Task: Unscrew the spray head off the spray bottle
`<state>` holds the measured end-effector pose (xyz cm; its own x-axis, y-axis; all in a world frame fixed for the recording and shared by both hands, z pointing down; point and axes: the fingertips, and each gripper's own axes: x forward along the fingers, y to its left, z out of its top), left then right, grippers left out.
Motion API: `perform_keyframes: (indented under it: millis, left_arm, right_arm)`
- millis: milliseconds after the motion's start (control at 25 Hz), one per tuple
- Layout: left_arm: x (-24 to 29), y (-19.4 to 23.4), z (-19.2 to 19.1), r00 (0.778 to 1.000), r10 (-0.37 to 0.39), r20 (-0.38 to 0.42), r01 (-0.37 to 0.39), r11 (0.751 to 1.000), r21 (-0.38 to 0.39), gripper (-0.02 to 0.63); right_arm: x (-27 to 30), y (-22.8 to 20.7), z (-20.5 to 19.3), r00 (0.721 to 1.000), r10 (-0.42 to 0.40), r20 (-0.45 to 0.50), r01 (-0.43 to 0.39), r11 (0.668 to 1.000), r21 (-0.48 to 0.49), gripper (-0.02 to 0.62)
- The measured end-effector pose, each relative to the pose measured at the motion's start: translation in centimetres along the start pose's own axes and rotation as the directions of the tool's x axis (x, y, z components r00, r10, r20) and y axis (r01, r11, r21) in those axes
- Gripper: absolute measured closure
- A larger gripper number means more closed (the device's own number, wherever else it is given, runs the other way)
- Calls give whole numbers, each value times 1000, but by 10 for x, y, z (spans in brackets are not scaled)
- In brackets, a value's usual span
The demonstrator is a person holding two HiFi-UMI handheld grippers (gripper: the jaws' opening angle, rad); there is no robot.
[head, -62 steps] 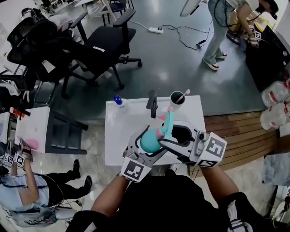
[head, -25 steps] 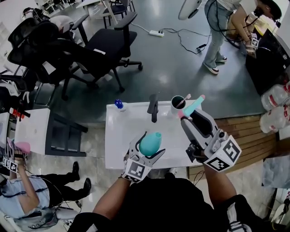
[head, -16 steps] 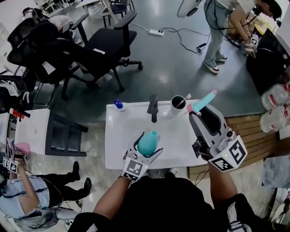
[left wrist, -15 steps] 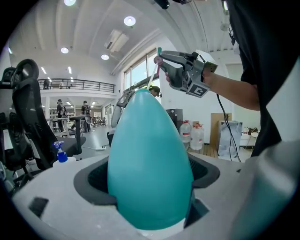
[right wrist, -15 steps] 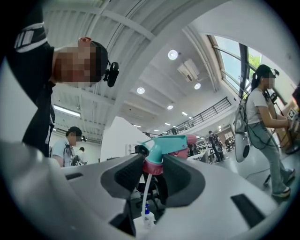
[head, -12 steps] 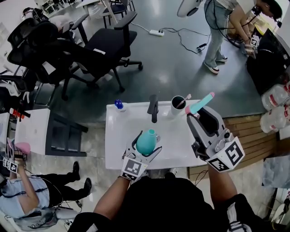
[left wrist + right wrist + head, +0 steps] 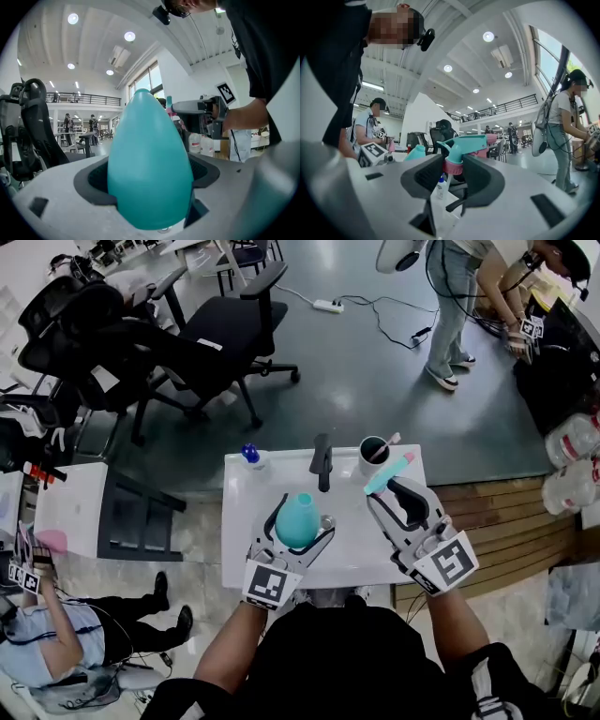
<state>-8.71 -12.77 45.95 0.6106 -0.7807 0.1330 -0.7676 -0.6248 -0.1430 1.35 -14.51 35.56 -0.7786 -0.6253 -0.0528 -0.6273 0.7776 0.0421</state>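
Spray head [image 7: 389, 471] off, clamped in my right tongs [image 7: 384, 491], left tongs [image 7: 300, 515] gripping the spray bottle [image 7: 298, 524]; likely next, down onto the table [image 7: 246, 486].

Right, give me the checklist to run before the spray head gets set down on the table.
1. Spray head off the bottle: ok, the two are apart, one in each gripper.
2. Right gripper grip: ok, jaws closed on the head's pink collar.
3. Left gripper grip: ok, jaws press on both sides of the teal body.
4. Landing spot on the table: ok, bare white surface between the two grippers.
5. Cup out of the way: ok, it stands at the table's far edge.
6. Liquid left in the bottle: cannot tell, the body is opaque.
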Motion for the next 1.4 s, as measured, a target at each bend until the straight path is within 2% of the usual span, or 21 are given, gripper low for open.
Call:
perform_keyframes:
  millis: [240, 520, 640, 760, 880, 1000, 1160, 1400]
  left_arm:
    - [-2, 1, 7, 1000, 3, 11, -3, 1000, 2, 149]
    - [-8, 2, 7, 1000, 11, 8, -11, 1000, 7, 149]
    - [-11, 5, 11, 999, 25, 24, -25, 1000, 1, 149]
    - [-12, 5, 19, 999, 45, 31, -44, 998, -47, 149]
    - [-13, 8, 16, 998, 54, 36, -53, 998, -39, 149]
    - [-14, 16, 12, 995, 97, 24, -95, 993, -67, 149]
    - [-18, 32, 5, 989, 150, 19, -149, 988, -38, 149]
    - [-20, 37, 1, 984, 174, 21, -174, 984, -39, 149]
  right_arm:
    - [-3, 2, -34, 997, -21, -73, 23, 1000, 16, 456]
    - [-19, -16, -61, 985, -103, -141, 101, 995, -16, 456]
    - [-25, -24, -63, 979, -145, -145, 143, 989, -23, 456]
    - [-31, -31, -65, 971, -191, -147, 189, 982, -24, 456]
    - [-36, -35, -66, 965, -224, -137, 223, 975, -18, 456]
    - [-38, -37, -64, 965, -234, -117, 234, 972, -12, 456]
    - [-38, -37, -61, 965, -241, -106, 241, 970, -20, 456]
    - [-40, -38, -61, 962, -255, -98, 254, 967, -23, 456]
